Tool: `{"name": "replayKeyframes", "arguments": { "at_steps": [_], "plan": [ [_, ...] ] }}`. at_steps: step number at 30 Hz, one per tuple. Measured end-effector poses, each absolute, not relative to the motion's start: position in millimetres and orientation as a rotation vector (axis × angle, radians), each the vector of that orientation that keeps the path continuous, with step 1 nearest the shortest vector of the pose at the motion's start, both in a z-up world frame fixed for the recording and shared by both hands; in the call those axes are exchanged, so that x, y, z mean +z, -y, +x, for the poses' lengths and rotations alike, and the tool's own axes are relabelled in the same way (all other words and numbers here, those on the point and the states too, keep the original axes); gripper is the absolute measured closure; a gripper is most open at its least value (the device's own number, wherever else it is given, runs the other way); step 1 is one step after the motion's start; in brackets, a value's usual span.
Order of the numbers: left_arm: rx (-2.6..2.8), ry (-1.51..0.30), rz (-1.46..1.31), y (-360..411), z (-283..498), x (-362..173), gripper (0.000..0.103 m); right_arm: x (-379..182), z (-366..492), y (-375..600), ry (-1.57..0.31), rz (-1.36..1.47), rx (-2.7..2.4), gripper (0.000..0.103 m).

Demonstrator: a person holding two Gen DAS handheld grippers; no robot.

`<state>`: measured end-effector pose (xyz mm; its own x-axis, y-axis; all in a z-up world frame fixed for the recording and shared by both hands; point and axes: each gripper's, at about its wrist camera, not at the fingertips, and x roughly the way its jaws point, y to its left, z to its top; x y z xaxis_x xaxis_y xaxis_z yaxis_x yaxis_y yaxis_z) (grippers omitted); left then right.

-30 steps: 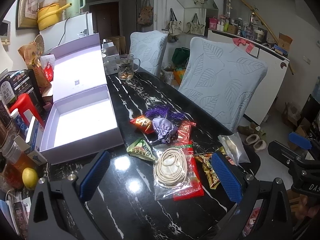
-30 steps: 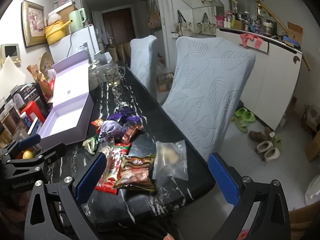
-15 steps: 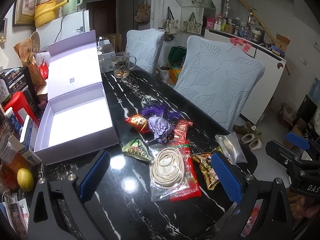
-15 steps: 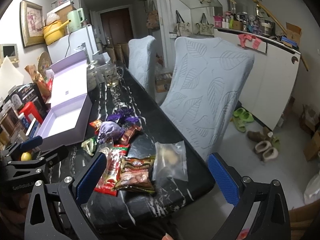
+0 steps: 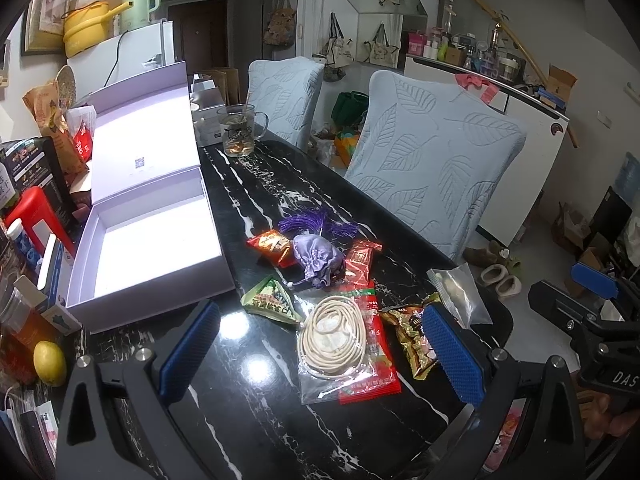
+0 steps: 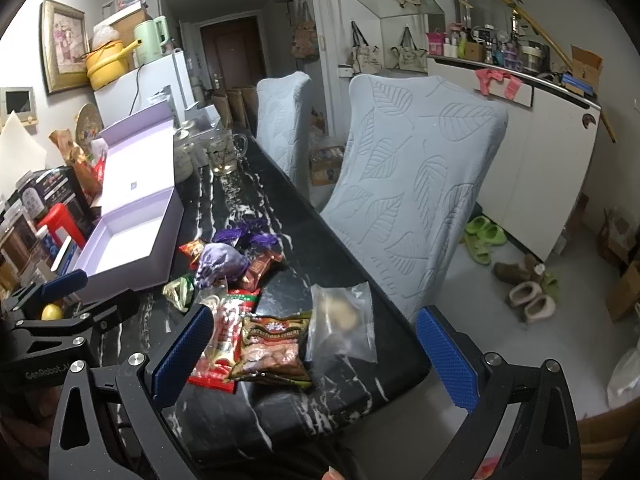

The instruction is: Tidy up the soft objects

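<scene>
You hold both grippers, left gripper (image 5: 320,352) and right gripper (image 6: 320,352), with fingers apart above the snack packets on the tabletop (image 5: 256,412), beside the lilac box (image 5: 156,240)

I am standing in a home, in the dining corner of a lived-in flat. Before me is a black marble table (image 5: 256,184) with two chairs in pale leaf-pattern covers (image 5: 432,160) beside it. On a white fridge (image 6: 136,88) stand a yellow pot (image 6: 106,66) and a green kettle (image 6: 151,38). A framed picture (image 6: 64,46) hangs on the wall, and cloth bags (image 6: 408,54) hang near the white cabinet (image 6: 540,168). Slippers (image 6: 532,304) and green sandals (image 6: 482,236) lie on the floor. A dark entrance door (image 6: 232,52) closes the hallway behind.
</scene>
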<state>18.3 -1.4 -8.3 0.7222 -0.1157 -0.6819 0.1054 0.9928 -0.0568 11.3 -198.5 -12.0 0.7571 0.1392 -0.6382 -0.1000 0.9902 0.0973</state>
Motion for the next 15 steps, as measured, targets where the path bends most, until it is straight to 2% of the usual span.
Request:
{"name": "replayKeyframes", "arguments": {
  "at_steps": [15],
  "plan": [
    [-0.136,-0.748,-0.005,5.7,15.3,-5.5,0.000,-11.9,8.3,197.3,-0.700,0.064,0.148,0.000]
  ]
}}
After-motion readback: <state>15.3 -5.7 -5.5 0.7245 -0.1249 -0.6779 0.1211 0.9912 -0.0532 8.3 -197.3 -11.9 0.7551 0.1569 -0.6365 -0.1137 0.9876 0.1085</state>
